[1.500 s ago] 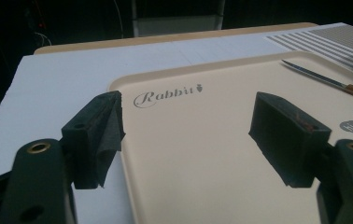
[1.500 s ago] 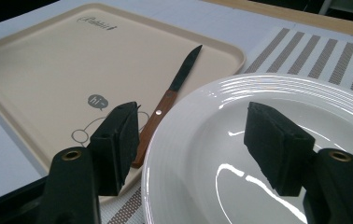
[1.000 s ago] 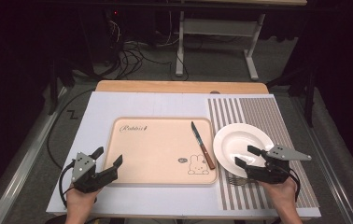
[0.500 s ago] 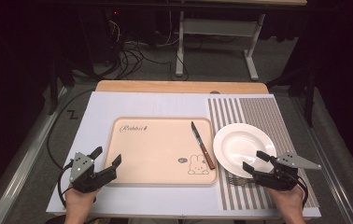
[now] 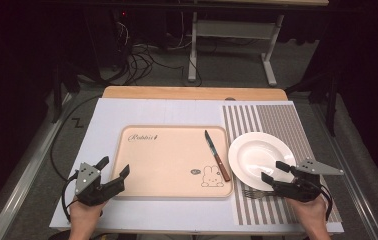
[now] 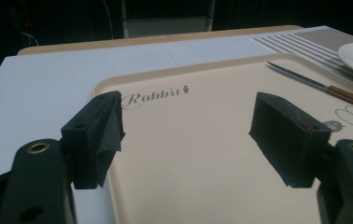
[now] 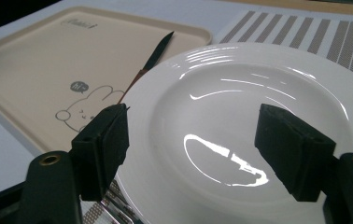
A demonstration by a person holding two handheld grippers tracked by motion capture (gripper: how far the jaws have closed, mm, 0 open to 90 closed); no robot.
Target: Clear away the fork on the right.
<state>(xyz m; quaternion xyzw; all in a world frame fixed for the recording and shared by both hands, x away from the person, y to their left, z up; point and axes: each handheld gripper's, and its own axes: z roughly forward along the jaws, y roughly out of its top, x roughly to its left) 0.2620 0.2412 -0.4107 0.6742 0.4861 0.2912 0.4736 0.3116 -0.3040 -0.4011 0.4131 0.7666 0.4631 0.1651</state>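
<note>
**Plate at lower right, right tongs closing in on its near rim**

Plate (image 5: pixel 261 156), white and empty, sits on the striped mat (image 5: pixel 277 120) at the right of the high view, just beside the right edge of the beige tray (image 5: pixel 172 155). Right tongs (image 5: pixel 276 175) hover at the plate's near rim, jaws wide apart, gripping nothing; seen along them in the right gripper view, the plate (image 7: pixel 244 121) spreads between and beyond the two black jaws. Fork (image 5: pixel 251 193) lies on the mat just below the plate, touching or nearly touching the rim, partly hidden. Knife (image 5: pixel 217 155) rests on the tray's right side, blade toward the top of the frame, handle near the rabbit drawing. Left tongs (image 5: pixel 113 170) wait at the tray's lower left corner, jaws likewise apart and empty, straddling that corner.

Step in hand, by judgement: approach to the plate, grasp not yet made. Next move probably calls for lowering one jaw under the rim and the other over it, then closing firmly; glazed rim likely slippery, and the fork close enough to be nudged.
</note>
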